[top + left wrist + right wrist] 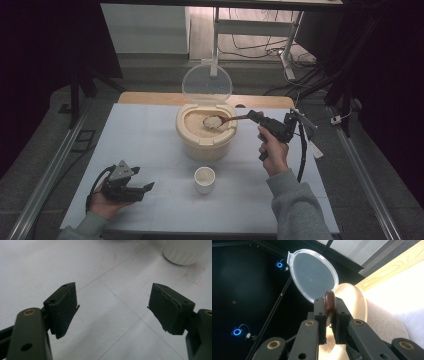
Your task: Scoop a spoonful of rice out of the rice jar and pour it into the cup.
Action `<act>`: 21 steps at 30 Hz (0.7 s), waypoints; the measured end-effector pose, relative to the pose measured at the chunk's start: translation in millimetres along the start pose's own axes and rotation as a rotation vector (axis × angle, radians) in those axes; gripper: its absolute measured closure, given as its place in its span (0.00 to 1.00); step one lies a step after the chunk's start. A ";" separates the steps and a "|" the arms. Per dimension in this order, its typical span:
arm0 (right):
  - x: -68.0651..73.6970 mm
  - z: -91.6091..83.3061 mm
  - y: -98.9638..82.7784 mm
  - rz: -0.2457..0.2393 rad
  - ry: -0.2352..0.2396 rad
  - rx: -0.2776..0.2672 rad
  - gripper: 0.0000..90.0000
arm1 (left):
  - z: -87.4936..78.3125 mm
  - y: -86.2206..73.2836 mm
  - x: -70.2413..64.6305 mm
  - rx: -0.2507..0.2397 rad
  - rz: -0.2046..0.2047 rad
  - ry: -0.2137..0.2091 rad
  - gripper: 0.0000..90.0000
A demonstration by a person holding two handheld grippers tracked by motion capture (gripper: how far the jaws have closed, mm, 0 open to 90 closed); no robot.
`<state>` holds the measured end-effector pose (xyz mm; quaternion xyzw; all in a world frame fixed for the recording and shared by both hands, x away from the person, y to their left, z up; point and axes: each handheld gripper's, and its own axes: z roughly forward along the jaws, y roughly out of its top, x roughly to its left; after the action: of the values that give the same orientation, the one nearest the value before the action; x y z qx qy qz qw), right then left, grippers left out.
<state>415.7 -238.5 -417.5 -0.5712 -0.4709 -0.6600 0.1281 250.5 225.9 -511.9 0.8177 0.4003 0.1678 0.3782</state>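
Note:
A cream rice container [206, 135] stands at the table's middle back with its clear round lid [207, 84] tipped up behind it. Over it hovers a brown wooden spoon [220, 120] heaped with rice, and my right gripper [256, 116] is shut on the spoon's handle [329, 302]. In the right gripper view the lid [313, 275] and the container's rim [354, 300] lie beyond the jaws. A small white cup [204, 179] stands in front of the container. My left gripper [148, 188] rests low at the front left, open and holding nothing; the cup's base [186, 251] sits ahead of it.
The white table [150, 150] has faint red marks and thin lines [110, 265]. A wooden board edge [150, 98] runs along the back. Dark curtains and stands flank both sides, and metal rails [45, 175] run along the table.

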 end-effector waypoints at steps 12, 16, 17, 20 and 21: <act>3.9 -5.9 0.2 -0.008 0.010 0.009 0.92 | 0.6 0.0 0.5 0.002 -0.002 0.001 0.26; 5.5 -7.6 0.1 -0.005 0.017 0.012 0.92 | 0.5 0.0 0.5 0.003 -0.002 0.001 0.26; 6.0 -8.2 -0.1 -0.004 0.020 0.013 0.92 | 0.5 0.0 0.5 0.003 -0.002 0.001 0.26; 7.6 -10.7 -0.7 -0.010 0.035 0.025 0.92 | 0.4 -0.1 0.9 0.002 -0.003 0.003 0.26; 8.7 -12.0 -0.9 -0.009 0.041 0.030 0.92 | 0.4 -0.1 1.1 0.002 -0.003 0.002 0.26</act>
<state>404.8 -244.1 -409.1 -0.5533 -0.4805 -0.6651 0.1435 251.3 226.6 -512.2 0.8173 0.4021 0.1677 0.3770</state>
